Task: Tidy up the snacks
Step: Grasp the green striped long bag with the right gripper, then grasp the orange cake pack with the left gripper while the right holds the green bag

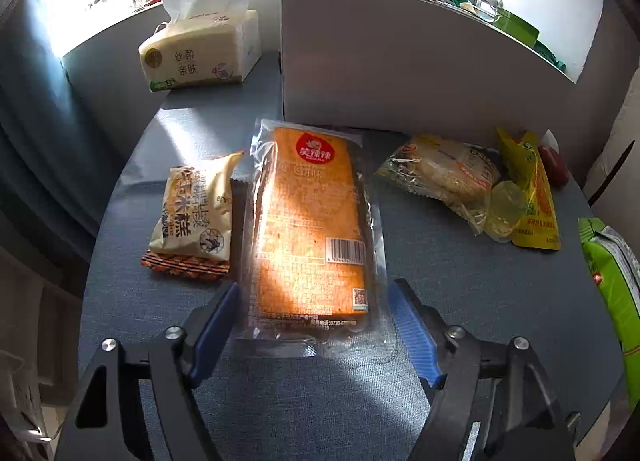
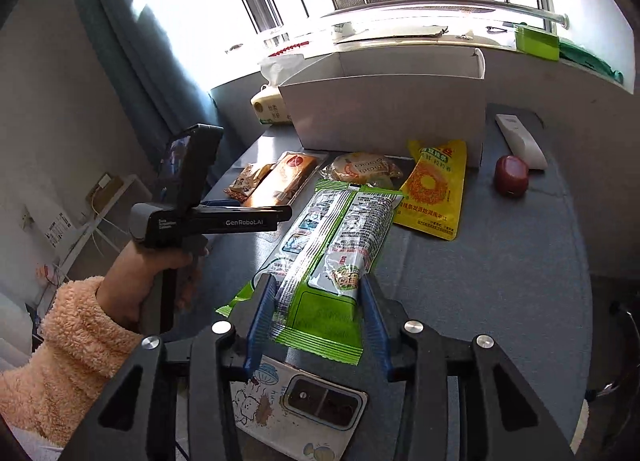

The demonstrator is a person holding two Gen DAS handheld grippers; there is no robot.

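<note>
My left gripper (image 1: pixel 316 297) is open, its blue fingers on either side of the near end of a long orange snack pack (image 1: pixel 308 221) lying flat on the grey table (image 1: pixel 440 281). A beige rice-cake packet (image 1: pixel 196 213) lies left of it. A clear noodle-like pack (image 1: pixel 440 173) and a yellow pouch (image 1: pixel 532 193) lie to the right. My right gripper (image 2: pixel 318 293) is open around the near end of a long green and white snack bag (image 2: pixel 332 245), without visibly squeezing it. The white box (image 2: pixel 384 113) stands open behind the snacks.
A tissue pack (image 1: pixel 200 53) sits at the back left. A dark red round object (image 2: pixel 510 175) and a white remote-like thing (image 2: pixel 520 141) lie at the right. A phone (image 2: pixel 296 405) lies under my right gripper. The left hand and its gripper body (image 2: pixel 216 221) are to the left.
</note>
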